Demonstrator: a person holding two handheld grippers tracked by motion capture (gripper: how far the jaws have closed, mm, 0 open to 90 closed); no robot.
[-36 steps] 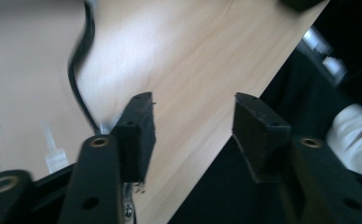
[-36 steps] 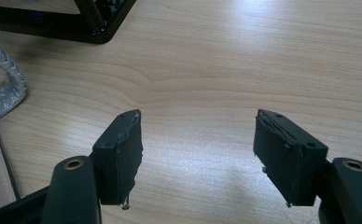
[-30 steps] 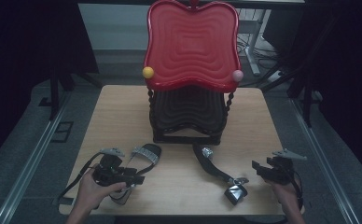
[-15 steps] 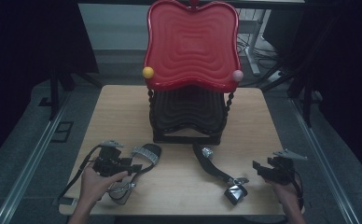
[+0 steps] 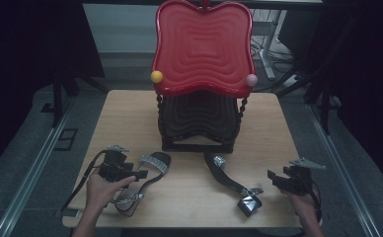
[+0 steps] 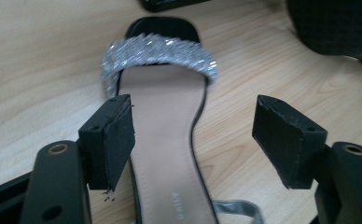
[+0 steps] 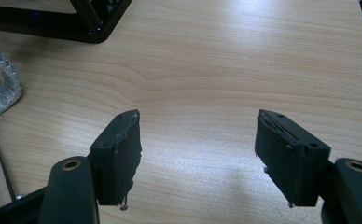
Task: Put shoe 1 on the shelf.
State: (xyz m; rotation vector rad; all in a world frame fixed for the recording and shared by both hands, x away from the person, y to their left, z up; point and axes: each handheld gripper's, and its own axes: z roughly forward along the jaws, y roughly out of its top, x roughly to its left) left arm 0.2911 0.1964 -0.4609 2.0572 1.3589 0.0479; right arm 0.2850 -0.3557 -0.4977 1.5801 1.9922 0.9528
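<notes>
**Left sandal set down, claw spread over it**

Moved since the earlier frame: my left claw (image 5: pixel 141 174) has shifted a little along the near left part of the surface (image 5: pixel 130 113), and its jaws have just been opening; the left sandal (image 6: pixel 163 140) lies between them but the pads do not press on it.

Item 1. Left sandal: flat on the surface, sole down, beige insole up, silver glitter toe strap (image 6: pixel 158 53) pointing away from me toward the rack. Judged placed this way so the pair can be lined up in front of the rack, toe forward.

Item 2. Left claw: jaws apart, one on either side of the insole, hovering just above it. Judged to be a release, or a fresh approach to re-grip the sandal by its waist.

Item 3. Right sandal (image 5: pixel 226 178): on its side near the middle of the surface, block heel (image 5: pixel 249 204) toward me, well apart from its mate. Judged not yet arranged.

Item 4. Right claw (image 5: pixel 273 177): jaws apart over bare wood at the near right, holding nothing; judged waiting beside the right sandal for its turn.

Item 5. Rack (image 5: pixel 199 123): dark tiered stand at the far middle, red tray (image 5: pixel 203 47) on top, no footwear on it.
</notes>
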